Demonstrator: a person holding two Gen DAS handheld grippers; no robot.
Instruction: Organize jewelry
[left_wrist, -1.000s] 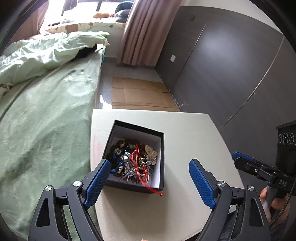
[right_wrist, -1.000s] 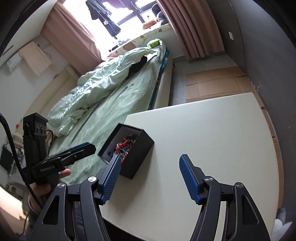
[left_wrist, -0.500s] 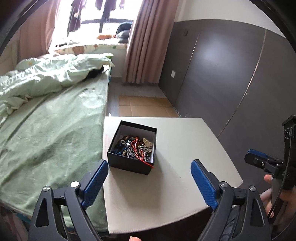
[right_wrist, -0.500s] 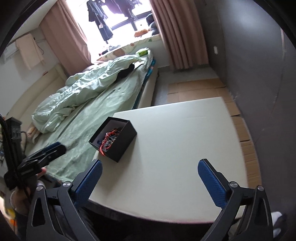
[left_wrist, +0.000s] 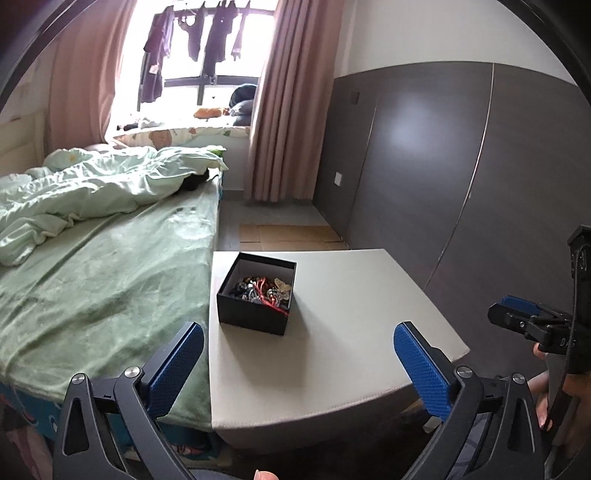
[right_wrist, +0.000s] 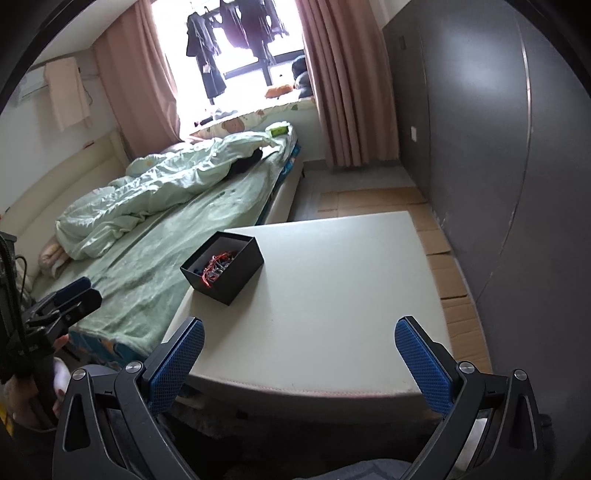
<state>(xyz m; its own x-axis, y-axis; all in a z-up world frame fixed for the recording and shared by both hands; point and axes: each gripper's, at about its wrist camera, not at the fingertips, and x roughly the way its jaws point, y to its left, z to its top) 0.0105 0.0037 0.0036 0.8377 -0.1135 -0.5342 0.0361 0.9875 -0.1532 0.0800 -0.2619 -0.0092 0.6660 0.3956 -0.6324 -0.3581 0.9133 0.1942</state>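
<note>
Care would have served best here: bring one pair down over the open black cardboard box (left_wrist: 256, 295) of tangled jewelry (left_wrist: 263, 290) on the pale desk (left_wrist: 351, 332), well ahead. Left tongs (left_wrist: 297, 360) and right tongs (right_wrist: 300, 356), just opening, gaped empty, tilted downward.

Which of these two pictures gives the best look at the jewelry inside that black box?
The left wrist view: it looks down into the black box, showing the jewelry tangle. The right wrist view sees the box side-on, its wall hiding much.
</note>
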